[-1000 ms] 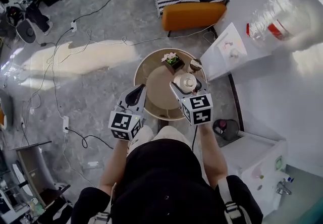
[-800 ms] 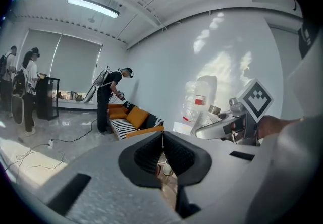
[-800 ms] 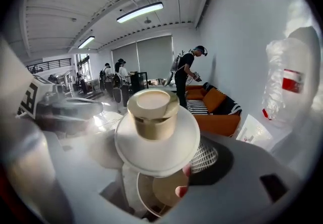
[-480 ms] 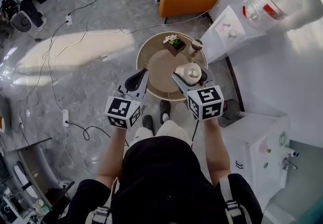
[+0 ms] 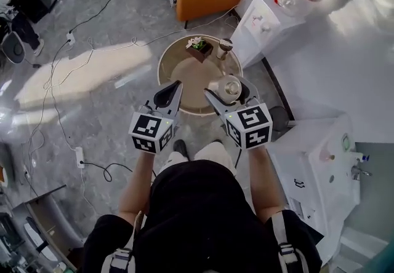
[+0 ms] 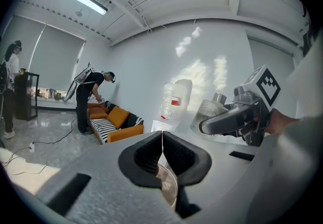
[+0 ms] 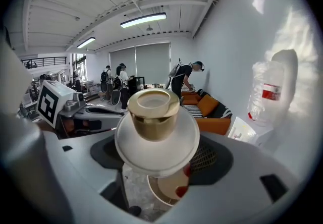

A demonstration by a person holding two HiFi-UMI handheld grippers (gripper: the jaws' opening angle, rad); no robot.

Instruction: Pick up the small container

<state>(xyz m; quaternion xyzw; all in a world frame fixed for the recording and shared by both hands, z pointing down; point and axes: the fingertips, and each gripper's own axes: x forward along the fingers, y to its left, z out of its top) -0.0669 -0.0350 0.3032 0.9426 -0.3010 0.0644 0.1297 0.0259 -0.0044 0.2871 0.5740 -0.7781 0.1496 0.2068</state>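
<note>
Plainly, in the head view the right gripper (image 5: 229, 91) has its fingers clamped on the small container (image 5: 232, 87), which hangs over the near edge of the round surface (image 5: 184, 75), well apart from the planter (image 5: 198, 46) and the cup (image 5: 225, 47) at the far side. The left gripper (image 5: 172, 90) sits beside it, near but not touching. To my eye the lift is nearly done. What matters now is an even squeeze and a level wrist, since a smooth jar like that could slide or tip if the hand rolls.

The left gripper view adds what the head view cannot. Its own fingers (image 6: 146, 155) are pressed together with nothing between them, so this hand is only standing by. It also shows the container side-on in the other gripper, a frosted body with a cap on top, in front of the big water bottle (image 6: 174, 99).

The right gripper view gives the grip itself. The container's gold cap (image 7: 153, 112) points up towards the camera, and the pale body is seated between the two fingers (image 7: 208, 157). Through the gap below, the round surface lies far beneath — the container is clear of it, with nothing under it but air. I would carry it slowly and keep the cap uppermost.
</note>
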